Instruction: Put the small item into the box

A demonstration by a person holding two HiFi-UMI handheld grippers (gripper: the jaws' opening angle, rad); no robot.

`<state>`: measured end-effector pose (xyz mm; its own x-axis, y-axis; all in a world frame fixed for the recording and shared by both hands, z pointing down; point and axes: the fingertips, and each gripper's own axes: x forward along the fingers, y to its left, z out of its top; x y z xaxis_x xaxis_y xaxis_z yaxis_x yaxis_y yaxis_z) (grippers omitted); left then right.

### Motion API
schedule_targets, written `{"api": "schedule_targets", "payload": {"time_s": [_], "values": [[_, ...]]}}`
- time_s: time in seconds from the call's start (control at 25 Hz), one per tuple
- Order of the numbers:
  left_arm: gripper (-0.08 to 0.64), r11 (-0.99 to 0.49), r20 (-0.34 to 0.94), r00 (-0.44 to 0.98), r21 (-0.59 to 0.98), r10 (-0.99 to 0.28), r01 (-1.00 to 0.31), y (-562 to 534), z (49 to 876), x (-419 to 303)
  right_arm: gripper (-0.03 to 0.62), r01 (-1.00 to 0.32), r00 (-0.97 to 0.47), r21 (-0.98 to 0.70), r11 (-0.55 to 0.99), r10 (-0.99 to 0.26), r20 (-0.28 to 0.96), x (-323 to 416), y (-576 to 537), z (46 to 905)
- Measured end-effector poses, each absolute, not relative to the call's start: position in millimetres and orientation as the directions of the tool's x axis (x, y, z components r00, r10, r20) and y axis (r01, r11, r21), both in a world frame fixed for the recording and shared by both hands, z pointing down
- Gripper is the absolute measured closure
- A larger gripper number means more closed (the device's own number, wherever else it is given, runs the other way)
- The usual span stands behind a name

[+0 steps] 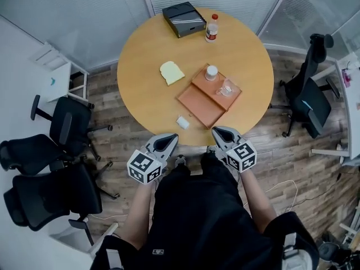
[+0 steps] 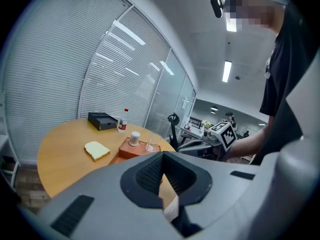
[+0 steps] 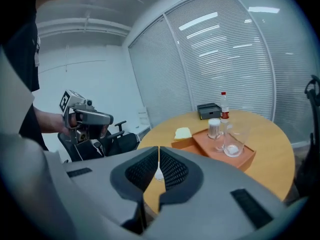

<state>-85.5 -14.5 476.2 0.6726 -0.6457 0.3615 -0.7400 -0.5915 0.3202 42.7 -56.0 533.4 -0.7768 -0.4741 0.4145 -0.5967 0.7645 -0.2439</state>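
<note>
The small white item (image 2: 171, 210) shows only as a sliver behind the left gripper (image 2: 163, 181); at the head view's eight o'clock the frame edge cuts a black chair (image 1: 22, 151); the label on the bottle (image 1: 212, 28) at twelve o'clock is unreadably small

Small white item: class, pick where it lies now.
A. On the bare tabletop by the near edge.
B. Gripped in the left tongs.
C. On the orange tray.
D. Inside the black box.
A: the head view shows the small white item on the wooden table, just beside the orange tray, with the black box across the table.
</note>
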Motion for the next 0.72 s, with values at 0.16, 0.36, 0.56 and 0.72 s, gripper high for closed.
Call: {"api": "schedule_targets", "payload": {"time_s": [0.16, 0.36, 0.56, 0.72], "values": [[0.554, -0.531, 0.374, 0.616, 0.313, -0.693, -0.787, -24.9, 478.1, -76.4, 0.586, -0.529, -0.818, -0.255, 0.809, -0.406, 0.408, 44.0, -73.1, 537.5], [0.554, -0.46, 0.361, 0.533, 0.273, -0.765, -0.845, -41.5, 469.7, -62.6, 0.586, -0.431, -0.865, -0.242, 0.869, -0.321, 0.386, 47.6, -99.2, 534.2], [0.555, -0.397, 0.369, 0.466, 0.249, -0.805, -0.883, -50.0, 467.8, -49.8, 0.586, -0.36, -0.89, -0.245, 0.9, -0.252, 0.381, 57.0, -118.1, 536.0], [0.554, -0.337, 0.374, 0.412, 0.252, -0.831, -0.907, -49.9, 470.6, -48.1, 0.586, -0.329, -0.906, -0.279, 0.902, -0.218, 0.362, 61.2, -124.6, 536.1]]}}
